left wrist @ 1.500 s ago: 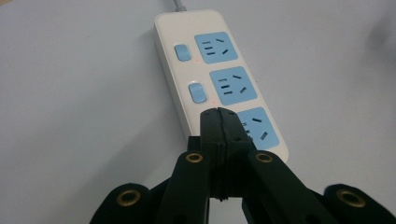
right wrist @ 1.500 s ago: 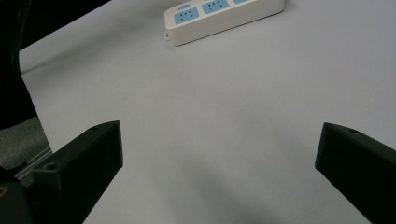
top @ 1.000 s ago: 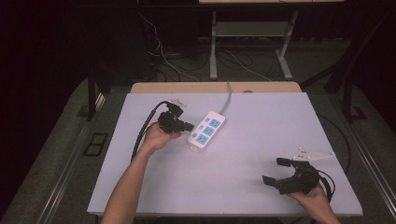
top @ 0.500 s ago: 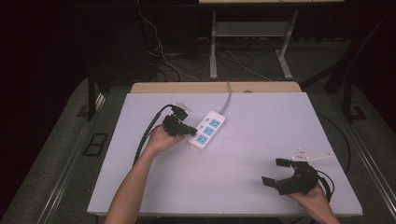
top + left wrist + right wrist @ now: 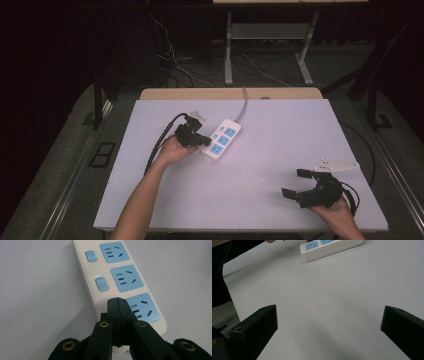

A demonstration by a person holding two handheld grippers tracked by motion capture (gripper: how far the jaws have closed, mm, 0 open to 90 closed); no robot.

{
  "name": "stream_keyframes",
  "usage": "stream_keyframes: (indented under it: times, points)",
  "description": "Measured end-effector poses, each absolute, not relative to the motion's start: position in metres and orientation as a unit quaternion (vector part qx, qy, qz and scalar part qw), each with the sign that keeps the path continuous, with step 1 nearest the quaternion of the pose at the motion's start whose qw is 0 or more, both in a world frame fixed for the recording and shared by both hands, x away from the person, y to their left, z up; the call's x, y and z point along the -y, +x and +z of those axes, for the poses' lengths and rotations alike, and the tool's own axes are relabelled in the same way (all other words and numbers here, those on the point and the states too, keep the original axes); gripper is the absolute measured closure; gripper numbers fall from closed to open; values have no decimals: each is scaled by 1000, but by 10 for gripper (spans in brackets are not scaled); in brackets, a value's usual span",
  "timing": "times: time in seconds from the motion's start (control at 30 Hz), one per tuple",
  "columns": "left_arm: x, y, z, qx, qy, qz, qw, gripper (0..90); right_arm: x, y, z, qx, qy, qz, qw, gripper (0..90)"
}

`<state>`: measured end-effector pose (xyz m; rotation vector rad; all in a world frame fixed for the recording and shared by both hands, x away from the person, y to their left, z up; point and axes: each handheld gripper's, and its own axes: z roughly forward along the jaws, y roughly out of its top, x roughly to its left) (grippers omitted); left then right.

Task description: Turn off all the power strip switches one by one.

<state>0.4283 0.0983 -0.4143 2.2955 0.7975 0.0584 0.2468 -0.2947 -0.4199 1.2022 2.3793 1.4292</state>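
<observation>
A white power strip (image 5: 222, 138) with three blue sockets lies left of centre on the table, angled toward the back right. My left gripper (image 5: 202, 141) is shut with nothing between its jaws. In the left gripper view its joined tips (image 5: 117, 301) sit over the strip (image 5: 80, 265) beside the nearest socket and hide what is under them. Blue switches with small red lights show beside the other two sockets. My right gripper (image 5: 293, 183) rests open near the front right corner, far from the strip (image 5: 332, 248), and between its jaws (image 5: 329, 322) is only table.
The grey-white table (image 5: 250, 210) has a wooden strip along its back edge. The strip's grey cord (image 5: 244, 102) runs off the back. A black cable (image 5: 157, 145) trails from my left gripper toward the left edge. Cables and metal legs stand on the floor behind.
My left gripper has shifted slightly right, closer onto the power strip's near end. The right gripper has kept still.
</observation>
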Motion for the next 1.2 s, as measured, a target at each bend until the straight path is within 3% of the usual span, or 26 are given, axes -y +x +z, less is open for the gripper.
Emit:
stream_keyframes:
  times: [0.23,0.47,1.0,1.2]
  points:
    - [-103,434,-417,-332,872,-11,360,897,295,246,-419,-787,394,471,60,6]
    - [-99,433,-419,-336,870,7,362,898,298,246,-418,-784,399,472,63,6]
    - [-97,435,-417,-342,871,-9,354,896,301,247,-418,-781,401,474,65,6]
    - [-98,432,-411,-334,877,15,345,895,302,247,-418,-779,403,475,66,6]
